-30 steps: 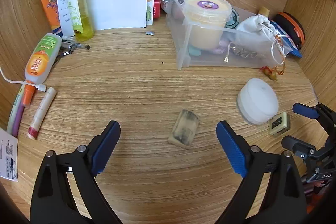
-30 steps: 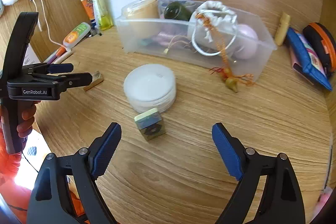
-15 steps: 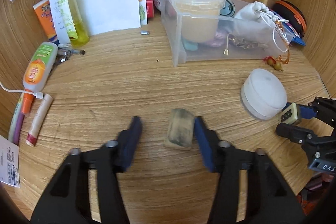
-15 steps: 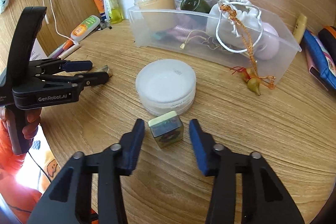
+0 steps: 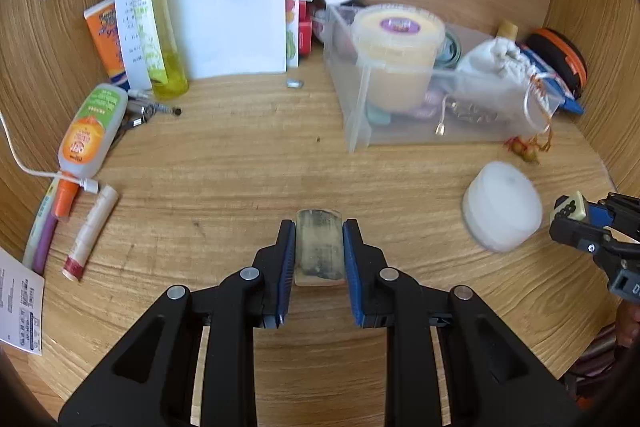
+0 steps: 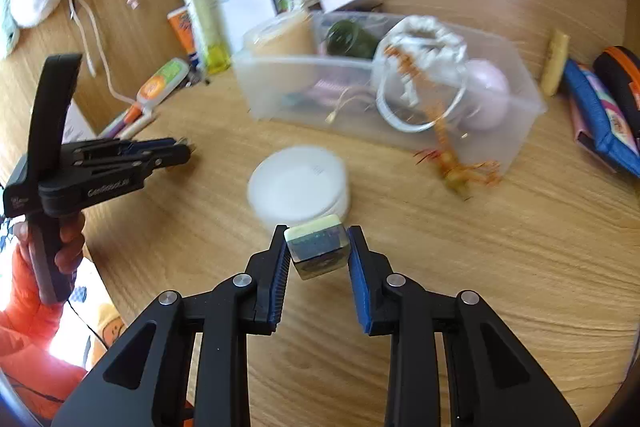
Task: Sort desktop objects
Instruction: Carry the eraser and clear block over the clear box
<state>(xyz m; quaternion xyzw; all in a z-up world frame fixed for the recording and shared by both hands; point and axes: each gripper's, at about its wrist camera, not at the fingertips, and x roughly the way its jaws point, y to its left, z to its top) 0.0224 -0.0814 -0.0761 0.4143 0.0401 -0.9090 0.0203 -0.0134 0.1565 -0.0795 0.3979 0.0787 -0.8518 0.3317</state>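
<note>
My left gripper (image 5: 319, 251) is shut on a dirty beige eraser (image 5: 319, 247), held just over the wooden desk. My right gripper (image 6: 318, 251) is shut on a small green-and-cream cube (image 6: 317, 247) and holds it above the desk in front of a round white container (image 6: 298, 183). In the left wrist view the right gripper (image 5: 576, 217) shows at the far right with the cube (image 5: 569, 207), beside the white container (image 5: 502, 205). In the right wrist view the left gripper (image 6: 176, 151) shows at the left.
A clear plastic bin (image 5: 420, 131) holds a yellow tub (image 5: 398, 47), a white pouch (image 5: 496, 63) and small items. At the left lie a yellow spray bottle (image 5: 154, 15), an orange-green tube (image 5: 90, 129), pens and a lip balm (image 5: 90, 231). Papers stand behind.
Both grippers have closed from wide open onto their objects: the left on the eraser, the right on the cube. The right gripper has lifted the cube off the desk.
</note>
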